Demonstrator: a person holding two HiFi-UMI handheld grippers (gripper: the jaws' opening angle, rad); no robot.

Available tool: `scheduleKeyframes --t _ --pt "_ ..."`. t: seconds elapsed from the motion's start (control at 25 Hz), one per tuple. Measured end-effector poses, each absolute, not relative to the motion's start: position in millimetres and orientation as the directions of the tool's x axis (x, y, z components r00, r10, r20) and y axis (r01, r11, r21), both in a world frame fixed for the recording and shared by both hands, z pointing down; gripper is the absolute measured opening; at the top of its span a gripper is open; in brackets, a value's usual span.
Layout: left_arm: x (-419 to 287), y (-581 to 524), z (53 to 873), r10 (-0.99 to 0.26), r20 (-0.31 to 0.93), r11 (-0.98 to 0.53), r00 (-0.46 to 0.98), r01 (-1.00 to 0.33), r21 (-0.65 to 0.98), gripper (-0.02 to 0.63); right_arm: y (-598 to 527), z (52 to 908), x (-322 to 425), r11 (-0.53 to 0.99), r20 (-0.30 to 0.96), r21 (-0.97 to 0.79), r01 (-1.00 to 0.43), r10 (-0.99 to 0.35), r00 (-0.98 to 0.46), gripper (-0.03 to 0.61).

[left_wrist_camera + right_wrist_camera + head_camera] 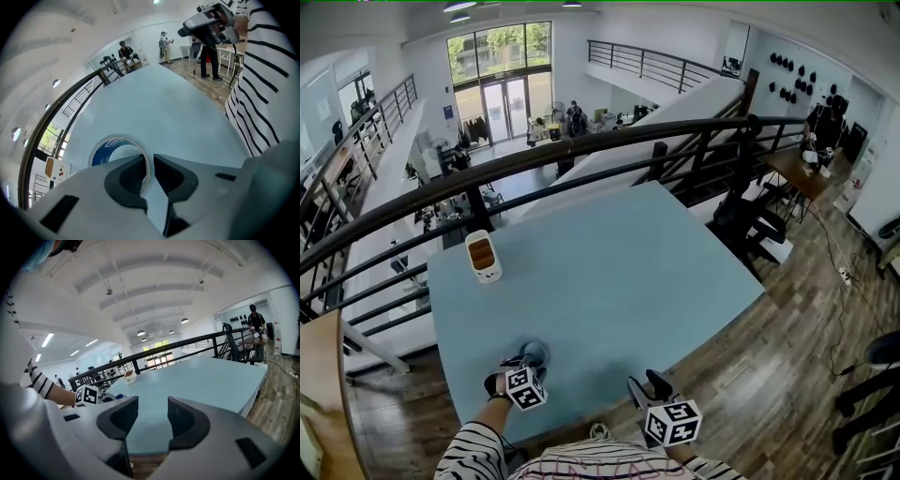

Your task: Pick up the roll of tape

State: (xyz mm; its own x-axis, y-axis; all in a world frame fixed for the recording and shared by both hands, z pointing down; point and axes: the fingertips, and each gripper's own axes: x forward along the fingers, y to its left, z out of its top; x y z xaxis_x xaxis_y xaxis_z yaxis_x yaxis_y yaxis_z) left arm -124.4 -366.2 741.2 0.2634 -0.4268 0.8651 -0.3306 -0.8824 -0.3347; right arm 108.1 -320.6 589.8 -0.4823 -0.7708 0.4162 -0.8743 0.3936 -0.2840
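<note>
The roll of tape (pixel 115 140), pale outside with a blue inner face, lies flat on the light blue table (pixel 609 272) near its front edge. In the head view the roll (pixel 534 353) shows just beyond my left gripper (pixel 526 364), which points steeply down at it. In the left gripper view one jaw of the left gripper (pixel 149 164) stands inside the ring and the other outside, pinching the near wall. My right gripper (pixel 645 382) hovers at the front edge to the right. Its jaws (pixel 153 416) are open with nothing between them.
A small white box with a brown top (pixel 483 256) stands at the table's far left. A dark railing (pixel 581 155) runs behind the table, with a drop to a lower floor beyond. Wooden floor and chairs (pixel 759 225) lie to the right.
</note>
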Motion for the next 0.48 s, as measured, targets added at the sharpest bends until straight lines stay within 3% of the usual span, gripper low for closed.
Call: scheduleKeyframes --t 0.48 --pt "-125.5 -343.6 651.8 -0.62 0.669 -0.757 0.41 -0.537 -0.373 0.069 -283.7 580.2 80.4 0.402 0.405 -0.274 -0.873 -0.776 -0.484 0.192"
